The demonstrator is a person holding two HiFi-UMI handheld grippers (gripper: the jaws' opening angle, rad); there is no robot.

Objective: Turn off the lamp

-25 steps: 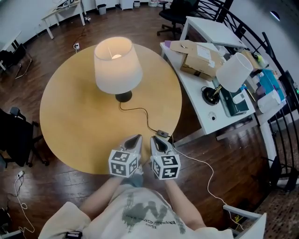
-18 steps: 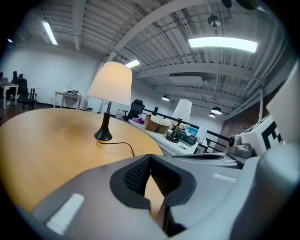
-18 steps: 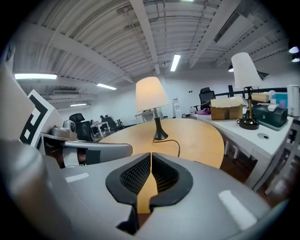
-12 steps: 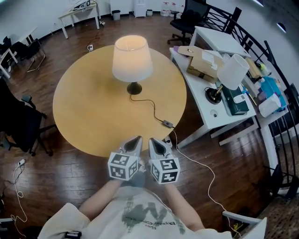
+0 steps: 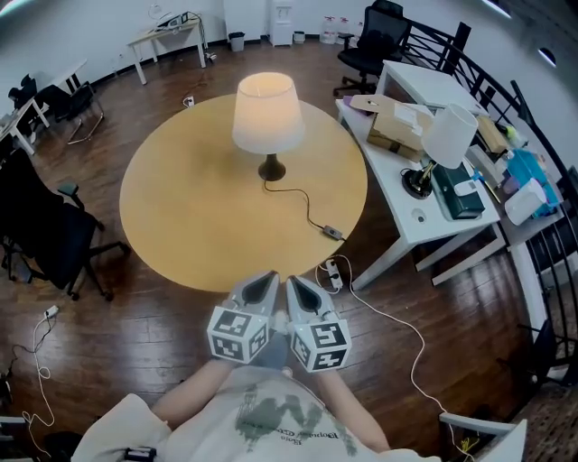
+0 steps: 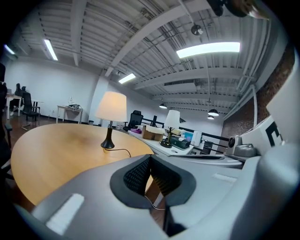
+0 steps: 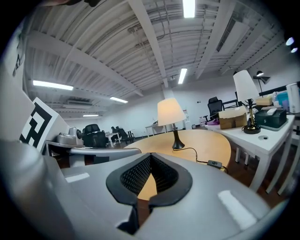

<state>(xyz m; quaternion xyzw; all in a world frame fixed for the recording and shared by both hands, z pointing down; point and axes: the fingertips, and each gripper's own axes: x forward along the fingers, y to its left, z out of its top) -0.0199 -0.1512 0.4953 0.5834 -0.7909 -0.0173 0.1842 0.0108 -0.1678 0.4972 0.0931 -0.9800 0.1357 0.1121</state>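
The lit cream-shaded lamp [image 5: 265, 113] stands on the round wooden surface [image 5: 181, 207]. The left tongs [image 5: 268, 278] and right tongs [image 5: 293, 281], both closed and empty, hover off its edge.

Dark plank floor [image 5: 181, 325] beneath a round wooden bench [image 5: 181, 198]; white desk [image 5: 384, 167] at right bearing a cardboard box [image 5: 397, 126]; black office chairs [image 5: 41, 235] around; black railing [image 5: 551, 262]; white walls [image 5: 90, 23]; beamed ceiling with lit strip lights [image 6: 208, 48].

Matt pale wood table [image 5: 190, 207], cloth-look lampshade [image 5: 265, 113], glossy dk wood floor [image 5: 144, 334], cardboard box [image 5: 402, 126]
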